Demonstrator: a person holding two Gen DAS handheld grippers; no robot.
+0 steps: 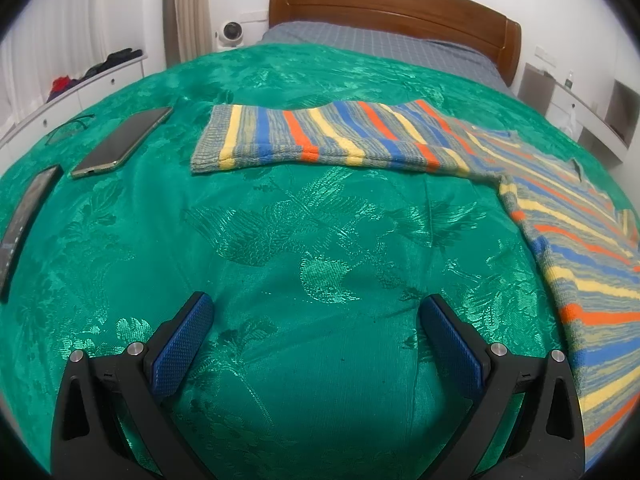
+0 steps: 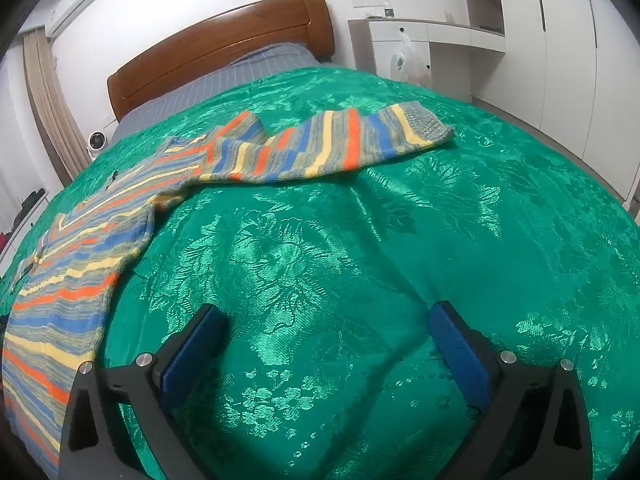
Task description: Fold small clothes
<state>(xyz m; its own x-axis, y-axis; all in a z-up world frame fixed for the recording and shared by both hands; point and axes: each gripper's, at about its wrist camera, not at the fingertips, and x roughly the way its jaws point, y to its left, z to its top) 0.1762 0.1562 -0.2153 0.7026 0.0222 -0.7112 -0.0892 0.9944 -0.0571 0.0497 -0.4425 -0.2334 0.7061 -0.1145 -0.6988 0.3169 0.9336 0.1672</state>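
A striped knit sweater (image 1: 580, 240) in blue, orange, yellow and grey lies flat on the green bedspread (image 1: 280, 240). One sleeve (image 1: 320, 136) stretches out to the left in the left wrist view. In the right wrist view the sweater's body (image 2: 72, 280) lies at the left and the other sleeve (image 2: 340, 144) reaches right. My left gripper (image 1: 316, 308) is open and empty over bare bedspread, short of the sleeve. My right gripper (image 2: 328, 316) is open and empty over the bedspread (image 2: 400, 240), right of the sweater's body.
Two phones (image 1: 120, 140) (image 1: 24, 224) lie on the bedspread at the left. A wooden headboard (image 1: 400, 4) stands at the far end. White drawers (image 1: 80, 92) run along the left wall, a white desk and wardrobe (image 2: 520, 60) along the right.
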